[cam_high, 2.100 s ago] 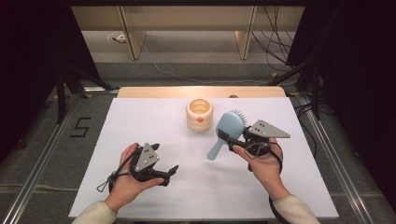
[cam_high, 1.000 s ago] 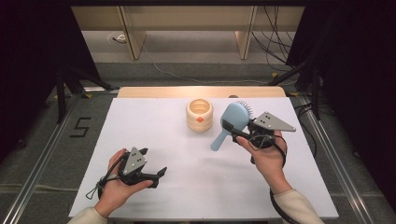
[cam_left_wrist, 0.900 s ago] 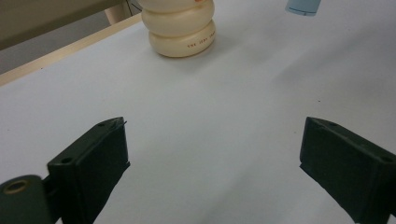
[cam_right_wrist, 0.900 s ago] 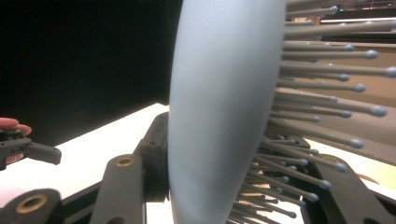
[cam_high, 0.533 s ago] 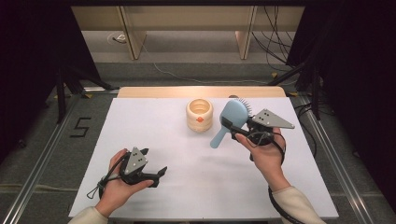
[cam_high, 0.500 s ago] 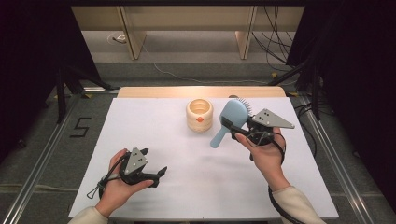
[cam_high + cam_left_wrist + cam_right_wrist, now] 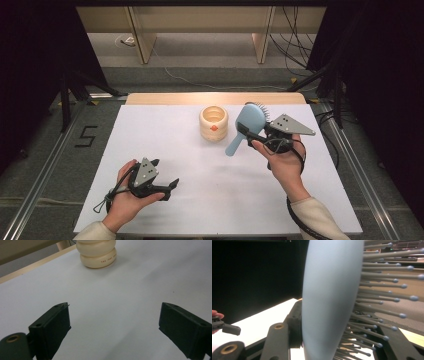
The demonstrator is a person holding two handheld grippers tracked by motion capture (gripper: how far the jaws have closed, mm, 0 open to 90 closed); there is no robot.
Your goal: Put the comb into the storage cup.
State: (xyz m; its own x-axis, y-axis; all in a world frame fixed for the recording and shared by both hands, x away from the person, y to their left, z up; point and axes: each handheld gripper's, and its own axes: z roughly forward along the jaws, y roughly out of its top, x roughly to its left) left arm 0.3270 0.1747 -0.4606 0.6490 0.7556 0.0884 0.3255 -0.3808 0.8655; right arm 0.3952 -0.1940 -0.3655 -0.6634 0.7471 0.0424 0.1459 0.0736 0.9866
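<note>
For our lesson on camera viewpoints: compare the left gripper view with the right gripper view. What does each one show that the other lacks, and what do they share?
Left gripper view: the cream ribbed holder standing ahead, seen between the left gripper and its wide-apart jaws. Right gripper view: the blue hairbrush close up, bristles pointing right, clamped in the right gripper. Both share the white table surface.

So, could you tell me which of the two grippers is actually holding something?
The right gripper: its jaws are shut on the blue hairbrush, lifted beside the cream holder. The left gripper is open.
</note>
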